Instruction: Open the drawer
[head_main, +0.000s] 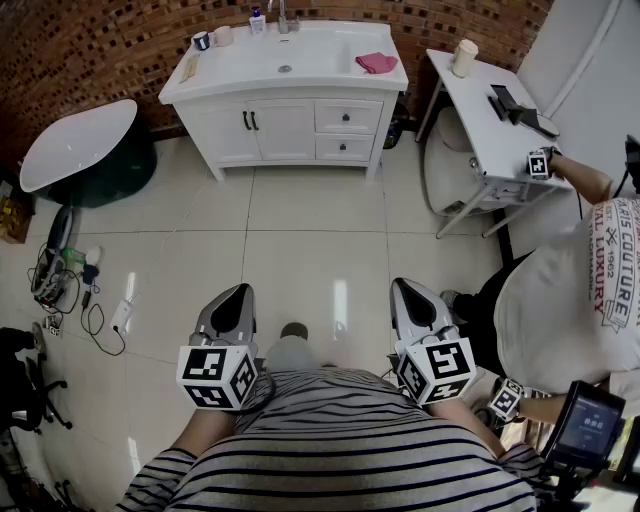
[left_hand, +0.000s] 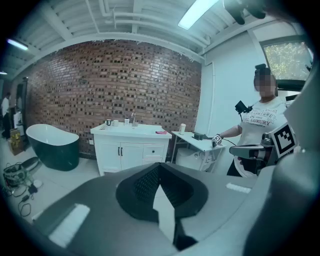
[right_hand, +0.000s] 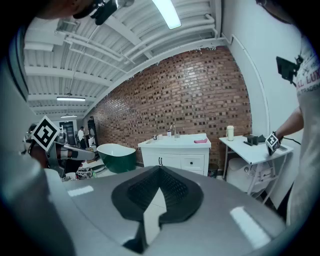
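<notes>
A white vanity cabinet (head_main: 285, 120) stands against the brick wall, far ahead across the tiled floor. Its two drawers sit on the right side, the upper drawer (head_main: 348, 116) above the lower drawer (head_main: 345, 148), both closed, each with a small dark knob. The same upper drawer (left_hand: 152, 150) appears in the left gripper view and as the upper drawer (right_hand: 192, 162) in the right gripper view. My left gripper (head_main: 240, 290) and right gripper (head_main: 403, 285) are held close to my body, well short of the cabinet. Both are shut with nothing between the tips: left gripper (left_hand: 159, 167), right gripper (right_hand: 159, 170).
A dark green bathtub (head_main: 80, 150) stands left of the cabinet. A white side table (head_main: 495, 110) with a cup (head_main: 464, 57) stands at the right, and a person (head_main: 570, 290) beside it. Cables and chargers (head_main: 70, 285) lie on the floor at left. A pink cloth (head_main: 376, 62) lies on the countertop.
</notes>
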